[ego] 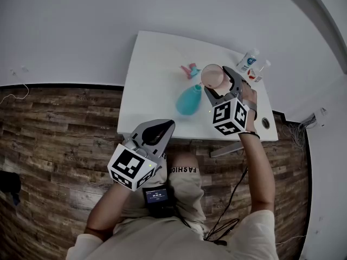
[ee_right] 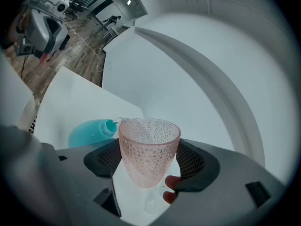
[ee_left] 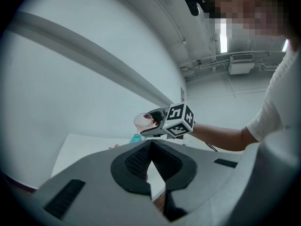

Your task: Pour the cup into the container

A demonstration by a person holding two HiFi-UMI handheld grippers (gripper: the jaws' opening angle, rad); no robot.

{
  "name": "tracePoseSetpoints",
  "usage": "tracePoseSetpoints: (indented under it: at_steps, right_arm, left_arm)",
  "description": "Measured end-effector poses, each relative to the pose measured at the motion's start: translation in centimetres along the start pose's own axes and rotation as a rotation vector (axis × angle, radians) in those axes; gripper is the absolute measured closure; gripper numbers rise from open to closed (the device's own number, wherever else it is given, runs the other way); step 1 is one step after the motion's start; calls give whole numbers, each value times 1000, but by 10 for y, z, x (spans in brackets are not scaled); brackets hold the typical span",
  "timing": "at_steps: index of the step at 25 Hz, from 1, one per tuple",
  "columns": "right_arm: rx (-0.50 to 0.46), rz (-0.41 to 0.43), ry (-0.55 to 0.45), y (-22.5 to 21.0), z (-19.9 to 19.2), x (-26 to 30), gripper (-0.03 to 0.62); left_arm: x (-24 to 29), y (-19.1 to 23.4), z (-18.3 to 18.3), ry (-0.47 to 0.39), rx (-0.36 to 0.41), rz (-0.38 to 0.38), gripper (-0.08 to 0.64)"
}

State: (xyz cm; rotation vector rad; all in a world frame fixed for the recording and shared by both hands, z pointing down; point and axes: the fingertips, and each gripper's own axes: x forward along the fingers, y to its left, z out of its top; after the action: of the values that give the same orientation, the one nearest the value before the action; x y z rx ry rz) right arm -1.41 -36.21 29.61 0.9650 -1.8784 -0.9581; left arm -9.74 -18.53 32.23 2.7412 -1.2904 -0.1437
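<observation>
A pink dimpled cup [ego: 212, 76] [ee_right: 149, 147] stands upright between the pads of my right gripper [ego: 218, 81] [ee_right: 149, 160], which is shut on it above the white table [ego: 152, 75]. Just left of the cup, a teal container [ego: 188, 101] [ee_right: 90, 132] lies lower on the table, its open mouth turned toward the cup's rim. My left gripper [ego: 158, 132] [ee_left: 150, 160] hovers off the table's front edge, jaws together with nothing between them. In the left gripper view the cup [ee_left: 142, 121] shows far off, with the right gripper's marker cube [ee_left: 178, 120] beside it.
Two small white bottles [ego: 248, 60] [ego: 261, 69] stand at the table's back right corner. A small pink and teal object [ego: 190, 69] lies behind the container. A round hole [ego: 265, 123] sits near the table's right front corner. Wooden floor and a cable [ego: 230, 199] lie below.
</observation>
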Motion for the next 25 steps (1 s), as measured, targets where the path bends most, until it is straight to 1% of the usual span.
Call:
tracePoseSetpoints:
  at_steps: [25]
  right_arm:
    - [-47,-31,17,-5,-3,2,224]
  left_arm:
    - [-3,5,0,7,-5,11,549]
